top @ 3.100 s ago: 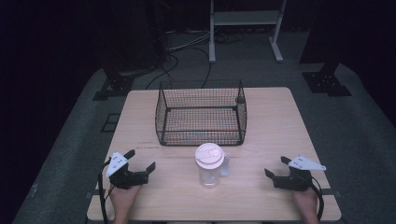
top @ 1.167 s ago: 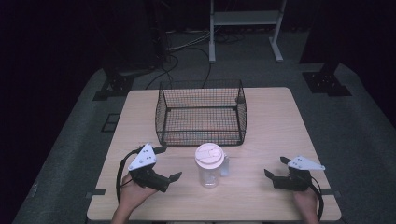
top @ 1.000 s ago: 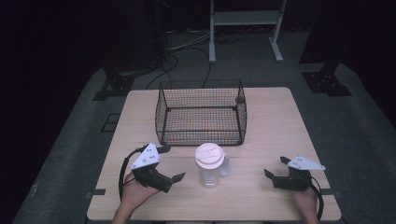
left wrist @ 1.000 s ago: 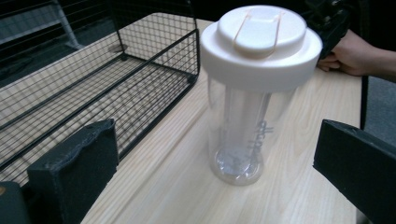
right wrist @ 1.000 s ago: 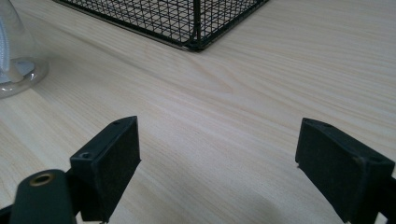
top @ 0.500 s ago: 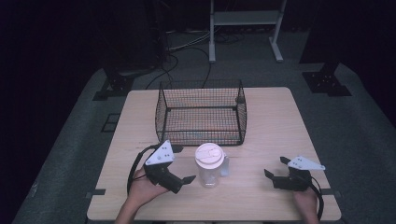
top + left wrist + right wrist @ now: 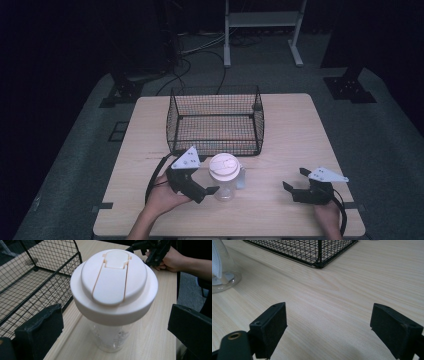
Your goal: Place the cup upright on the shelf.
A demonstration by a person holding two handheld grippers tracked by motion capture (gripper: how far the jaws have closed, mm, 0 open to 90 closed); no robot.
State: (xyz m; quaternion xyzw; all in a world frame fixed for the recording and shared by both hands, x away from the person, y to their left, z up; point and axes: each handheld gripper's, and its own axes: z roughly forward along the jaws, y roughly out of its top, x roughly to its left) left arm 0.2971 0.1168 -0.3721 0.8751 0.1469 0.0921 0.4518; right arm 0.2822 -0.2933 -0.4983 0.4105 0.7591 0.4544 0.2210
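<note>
On the wooden table [image 7: 300, 130], the left tool [image 7: 204, 181] gapes around the shaker bottle [image 7: 224, 176], not touching.

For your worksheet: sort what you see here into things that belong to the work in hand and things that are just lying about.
In the work:
- left hand-held gripper, open around the cup
- clear cup with a pale lid

Just there:
- wire basket, behind the cup
- right hand-held gripper, open, resting apart
- wooden table
- white stand on the floor

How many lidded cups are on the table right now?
1: a clear plastic cup with a pale pink lid, standing upright just in front of the black wire basket, between the open left gripper's jaws.
</note>
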